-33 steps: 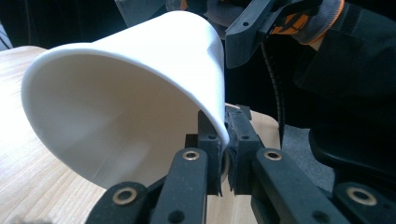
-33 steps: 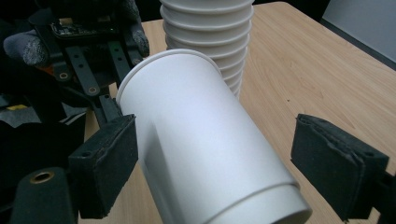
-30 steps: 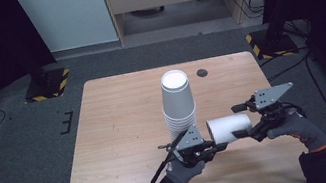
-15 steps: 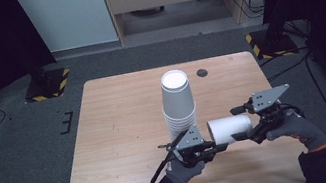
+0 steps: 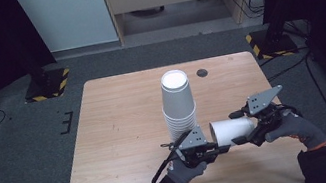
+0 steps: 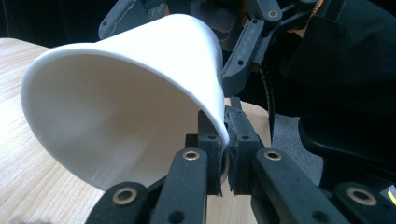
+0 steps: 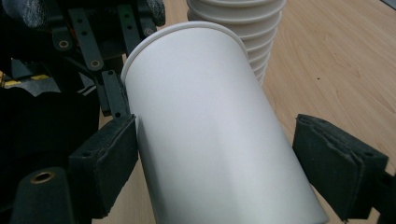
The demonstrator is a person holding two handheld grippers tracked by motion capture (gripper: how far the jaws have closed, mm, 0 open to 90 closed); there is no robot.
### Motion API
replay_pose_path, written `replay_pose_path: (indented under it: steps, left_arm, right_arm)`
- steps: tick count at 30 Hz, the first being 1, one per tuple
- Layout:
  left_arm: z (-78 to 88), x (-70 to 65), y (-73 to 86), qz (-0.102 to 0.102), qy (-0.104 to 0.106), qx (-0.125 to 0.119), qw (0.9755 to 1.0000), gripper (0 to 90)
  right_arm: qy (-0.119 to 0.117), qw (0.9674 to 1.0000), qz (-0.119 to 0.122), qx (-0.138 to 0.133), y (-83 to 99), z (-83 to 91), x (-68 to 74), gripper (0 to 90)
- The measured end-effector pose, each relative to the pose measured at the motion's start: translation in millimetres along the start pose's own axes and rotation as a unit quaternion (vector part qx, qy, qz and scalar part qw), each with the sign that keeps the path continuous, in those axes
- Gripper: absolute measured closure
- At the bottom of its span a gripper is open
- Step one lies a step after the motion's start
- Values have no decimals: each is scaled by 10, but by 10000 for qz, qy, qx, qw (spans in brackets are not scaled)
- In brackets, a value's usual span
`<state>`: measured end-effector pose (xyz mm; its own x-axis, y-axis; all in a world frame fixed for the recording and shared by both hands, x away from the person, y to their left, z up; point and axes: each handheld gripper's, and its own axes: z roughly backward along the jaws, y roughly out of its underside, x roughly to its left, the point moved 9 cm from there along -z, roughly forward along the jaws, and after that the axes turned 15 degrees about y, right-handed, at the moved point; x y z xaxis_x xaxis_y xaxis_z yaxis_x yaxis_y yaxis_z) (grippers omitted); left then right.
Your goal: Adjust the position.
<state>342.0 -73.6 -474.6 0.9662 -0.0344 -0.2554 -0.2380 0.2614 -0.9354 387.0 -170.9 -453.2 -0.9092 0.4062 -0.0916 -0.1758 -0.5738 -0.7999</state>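
A single white paper cup (image 5: 231, 130) hangs on its side above the table's front right, mouth toward my left gripper (image 5: 219, 148). In the left gripper view the cup (image 6: 116, 116) shows its hollow inside, and my left gripper (image 6: 226, 126) is shut on its rim, one pad inside and one outside. My right gripper (image 5: 239, 127) straddles the cup's base end. In the right gripper view the cup (image 7: 210, 130) lies between the pads of the right gripper (image 7: 215, 154). The left pad rests against the wall and the right pad stands a little off it, so the jaws are open.
A tall stack of upturned white cups (image 5: 178, 104) stands mid-table just behind the held cup, close to its rim (image 7: 243, 28). A small black disc (image 5: 202, 72) lies near the far edge. The wooden table (image 5: 117, 130) has bare room to the left.
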Motion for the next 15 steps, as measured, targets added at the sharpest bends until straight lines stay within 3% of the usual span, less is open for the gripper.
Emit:
replay_pose_path:
  steps: [15]
  left_arm:
    - [16,-20,1,39,104,38,9999,858]
  right_arm:
    - [-131,9993,231,272,46,-78,62,143]
